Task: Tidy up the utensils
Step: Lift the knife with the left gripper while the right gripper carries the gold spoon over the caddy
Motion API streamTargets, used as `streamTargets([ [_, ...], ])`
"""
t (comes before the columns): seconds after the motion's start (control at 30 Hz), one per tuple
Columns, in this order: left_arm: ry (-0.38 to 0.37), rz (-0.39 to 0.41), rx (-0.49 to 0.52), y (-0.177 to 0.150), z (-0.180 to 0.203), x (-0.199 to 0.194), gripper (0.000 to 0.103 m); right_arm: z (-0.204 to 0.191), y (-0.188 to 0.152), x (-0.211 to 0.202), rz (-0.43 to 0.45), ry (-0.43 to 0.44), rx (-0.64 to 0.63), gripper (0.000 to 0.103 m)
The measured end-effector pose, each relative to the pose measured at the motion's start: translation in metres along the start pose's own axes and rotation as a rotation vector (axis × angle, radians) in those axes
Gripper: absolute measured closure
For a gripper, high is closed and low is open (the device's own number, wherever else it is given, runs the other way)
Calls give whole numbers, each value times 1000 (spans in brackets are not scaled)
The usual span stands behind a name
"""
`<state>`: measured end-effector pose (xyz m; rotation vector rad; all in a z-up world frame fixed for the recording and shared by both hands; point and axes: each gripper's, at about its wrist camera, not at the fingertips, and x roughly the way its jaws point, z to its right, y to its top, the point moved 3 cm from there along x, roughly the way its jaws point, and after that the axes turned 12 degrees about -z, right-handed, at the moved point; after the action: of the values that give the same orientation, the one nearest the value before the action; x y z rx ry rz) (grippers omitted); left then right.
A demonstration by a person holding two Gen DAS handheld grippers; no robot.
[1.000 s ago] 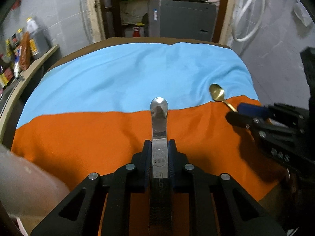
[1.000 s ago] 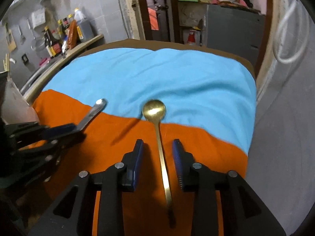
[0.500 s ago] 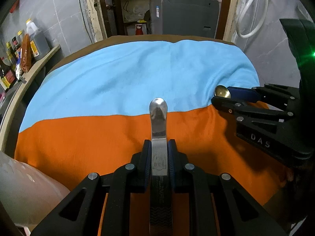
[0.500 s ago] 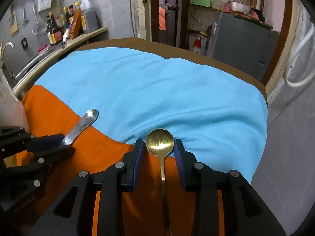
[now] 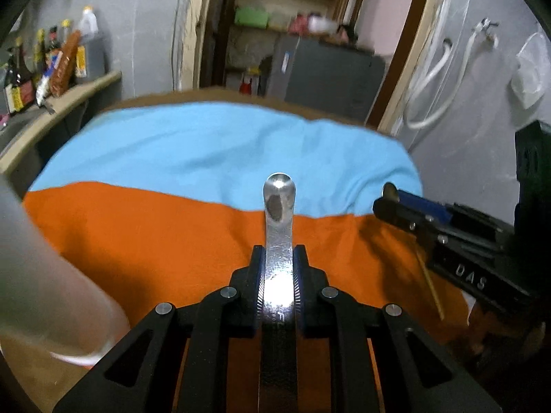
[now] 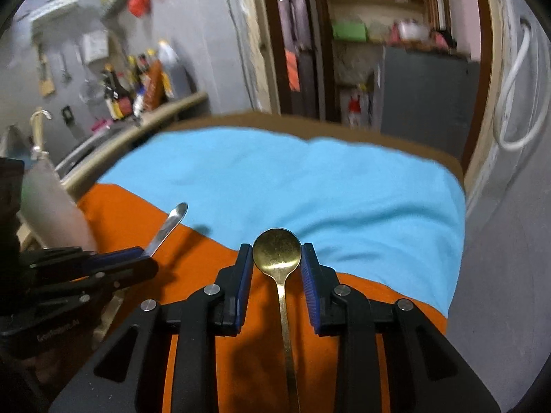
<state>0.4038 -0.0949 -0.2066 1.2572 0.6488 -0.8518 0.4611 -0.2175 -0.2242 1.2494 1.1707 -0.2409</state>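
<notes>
My left claw (image 5: 279,275) is clamped on the silver utensil (image 5: 279,206) and my right claw (image 6: 277,268) pinches the gold spoon (image 6: 277,253); I think both still need putting away.

Two tongs, one silver utensil (image 5: 278,227), one gold spoon (image 6: 277,253), one blue cloth (image 5: 213,151), one orange cloth (image 5: 144,234).

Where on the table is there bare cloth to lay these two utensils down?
The whole blue cloth is bare, from the orange edge back to the brown far rim. The orange cloth is free in a middle strip, between the left hand-held gripper holding the silver utensil and the right hand-held gripper around the gold spoon. It is crowded near the pale container.
</notes>
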Motion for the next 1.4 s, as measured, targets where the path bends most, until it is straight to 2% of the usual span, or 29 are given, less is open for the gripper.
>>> streamTargets([
  [0.27, -1, 142, 17, -6, 10, -36, 90, -27, -10, -33, 141, -9, -40, 78],
  [0.47, -12, 179, 26, -7, 12, -44, 90, -34, -11, -43, 203, -21, -39, 78],
  [0.9, -26, 259, 54, -10, 14, -66, 90, -42, -16, -58, 276, -21, -15, 78],
  [1.4, -34, 388, 58, 1, 8, -114, 90, -56, -2, -93, 421, 2, 50, 78],
])
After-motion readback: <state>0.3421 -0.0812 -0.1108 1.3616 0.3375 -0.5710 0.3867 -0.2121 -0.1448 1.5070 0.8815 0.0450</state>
